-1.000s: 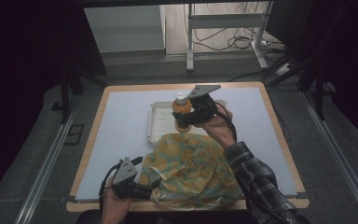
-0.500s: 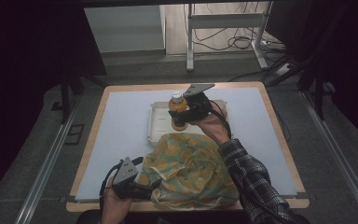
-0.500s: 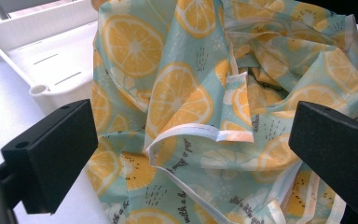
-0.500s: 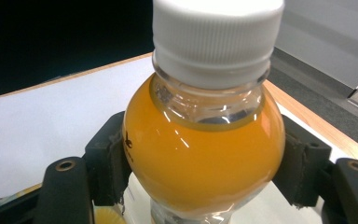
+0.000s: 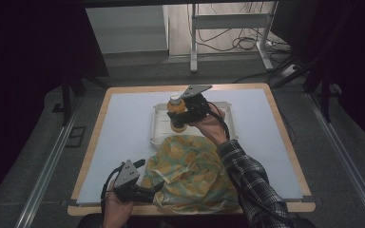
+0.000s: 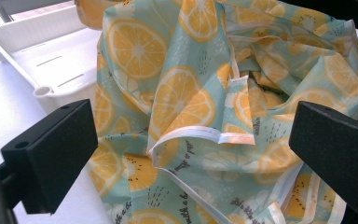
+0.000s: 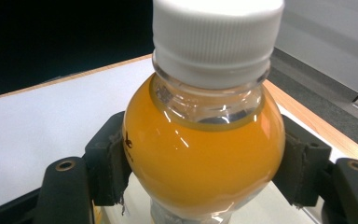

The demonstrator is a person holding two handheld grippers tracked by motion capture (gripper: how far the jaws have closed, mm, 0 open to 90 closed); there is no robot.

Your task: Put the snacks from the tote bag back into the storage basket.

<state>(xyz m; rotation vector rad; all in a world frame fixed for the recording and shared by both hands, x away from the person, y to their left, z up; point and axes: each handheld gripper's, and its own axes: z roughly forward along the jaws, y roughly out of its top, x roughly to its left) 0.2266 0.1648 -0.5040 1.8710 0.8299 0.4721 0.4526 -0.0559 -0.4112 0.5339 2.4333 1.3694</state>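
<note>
A small bottle of orange juice [image 5: 175, 108] [image 7: 200, 154] with a white cap stands upright in my right gripper [image 5: 182, 117] [image 7: 200, 172], whose pads press on its round shoulder from both sides. It hangs over the left half of a white plastic tray [image 5: 158, 124] [image 6: 42, 51] at the back middle of the table. In front of the tray lies a crumpled cloth bag [image 5: 190, 166] [image 6: 205, 93], pale green with orange slices printed on it. My left gripper [image 5: 149, 189] [image 6: 191, 140] rests at the bag's front left corner, open, its jaws wide on either side of the cloth's hem without pressing it.
The table [image 5: 123, 133] has a white top and a wooden rim. Dark floor and rails run along both sides. A metal frame [image 5: 195, 38] and cables lie beyond the far edge. A plaid sleeve [image 5: 247, 175] crosses the bag's right side.
My right gripper has carried the bottle a little to the left and lower over the tray. The left gripper and the bag have stayed put.
</note>
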